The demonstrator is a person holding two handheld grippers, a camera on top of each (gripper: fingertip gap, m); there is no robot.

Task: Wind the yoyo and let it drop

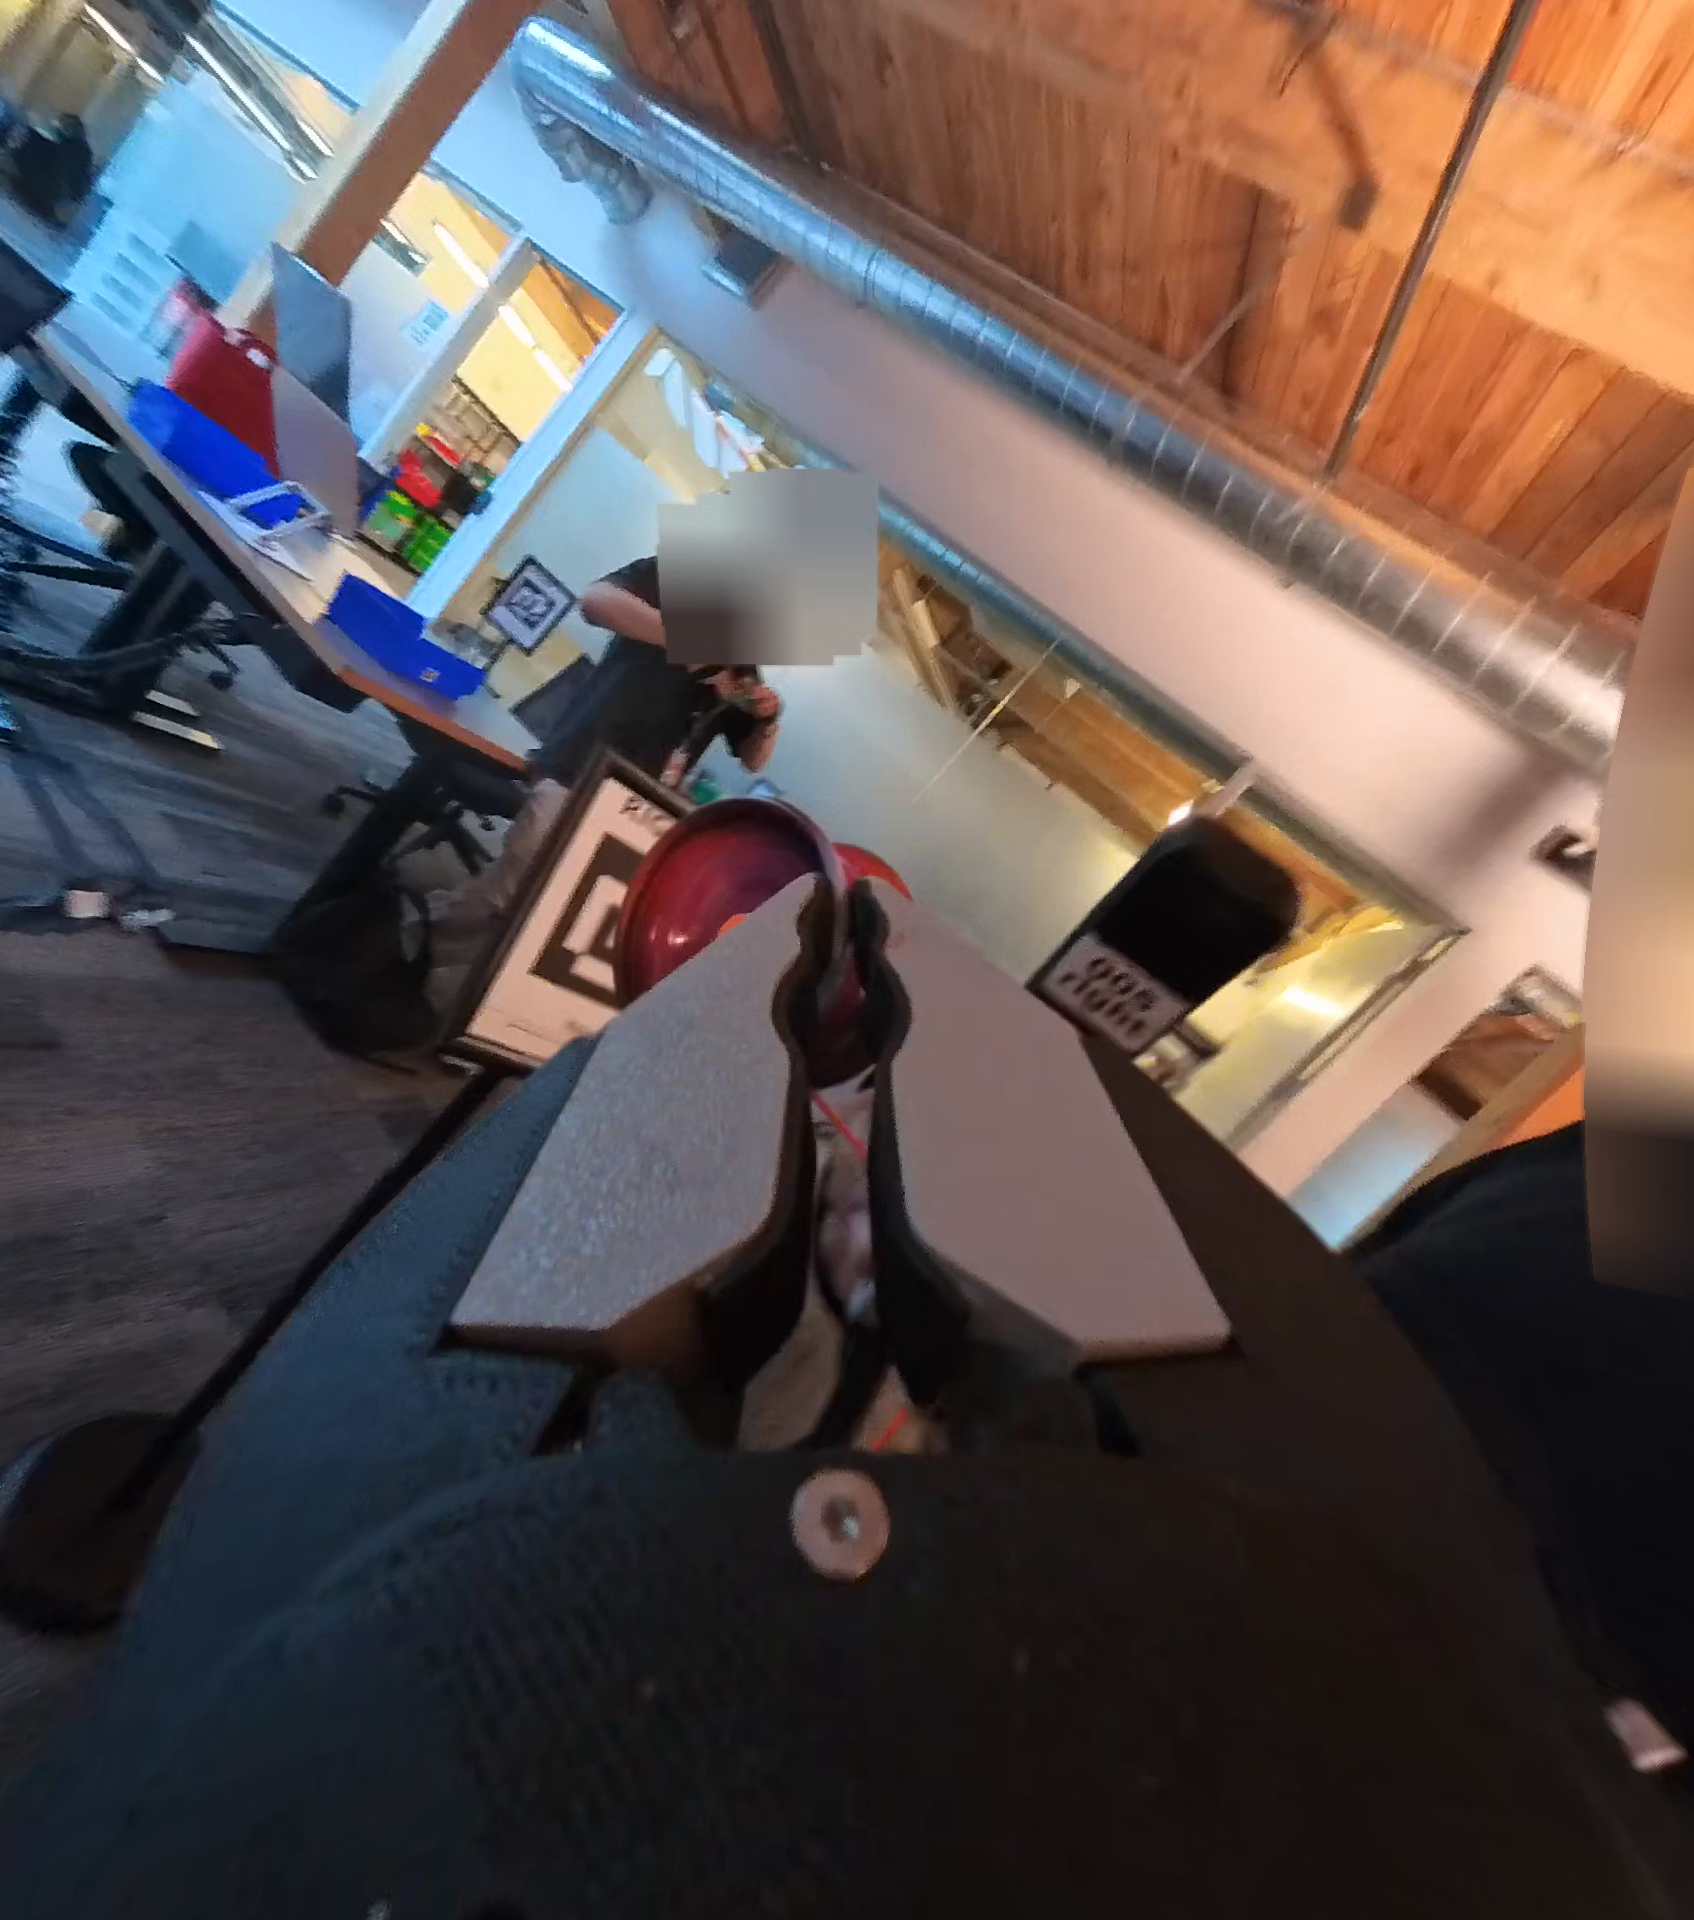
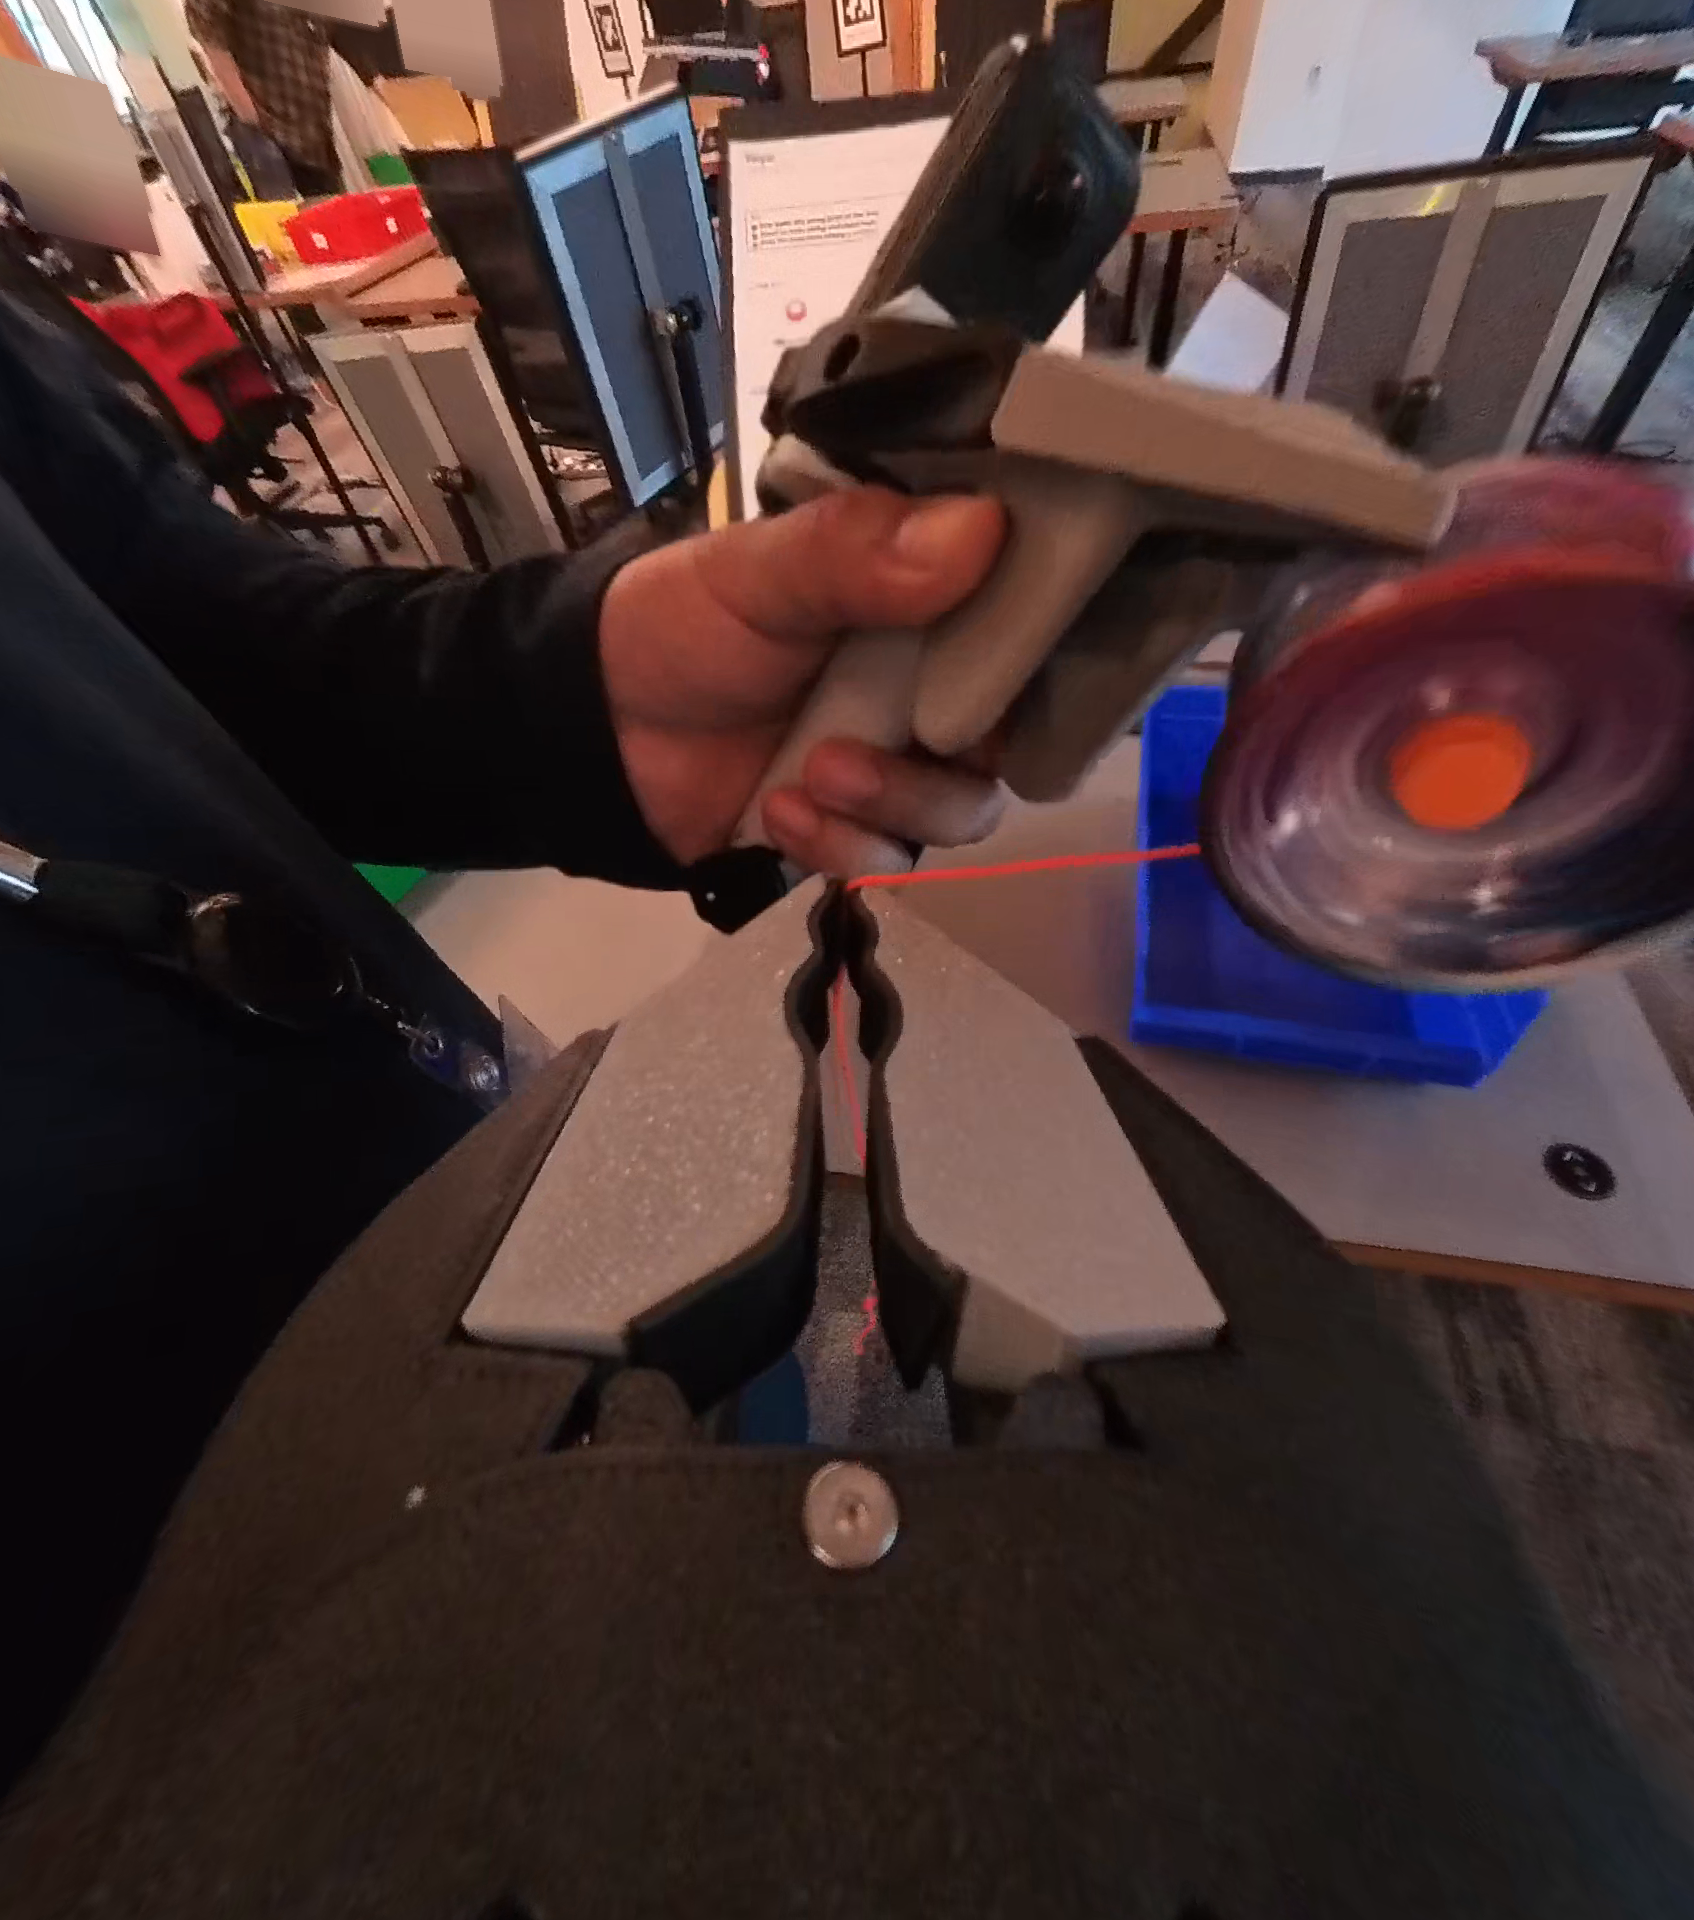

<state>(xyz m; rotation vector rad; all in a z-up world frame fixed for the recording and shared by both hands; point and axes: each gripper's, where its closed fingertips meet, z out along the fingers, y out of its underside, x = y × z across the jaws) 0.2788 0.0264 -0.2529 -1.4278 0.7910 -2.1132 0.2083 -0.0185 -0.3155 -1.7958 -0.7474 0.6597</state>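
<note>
The yoyo [image 2: 1487,727] is a glossy, round, dark red-purple disc with concave faces and a flat orange hub, blurred at the right of the right wrist frame. The left gripper [image 1: 838,935] has its grey, grainy, wedge-shaped fingers [image 1: 708,1049] with wavy black pads clamped on the yoyo's rim, mid-frame in its own view. A thin red string [image 2: 1019,864] runs taut from the yoyo to the right gripper [image 2: 841,904], whose fingers pinch it at their tips. A blue plastic bin [image 2: 1269,997] sits on the smooth grey table [image 2: 1445,1174] at right.
</note>
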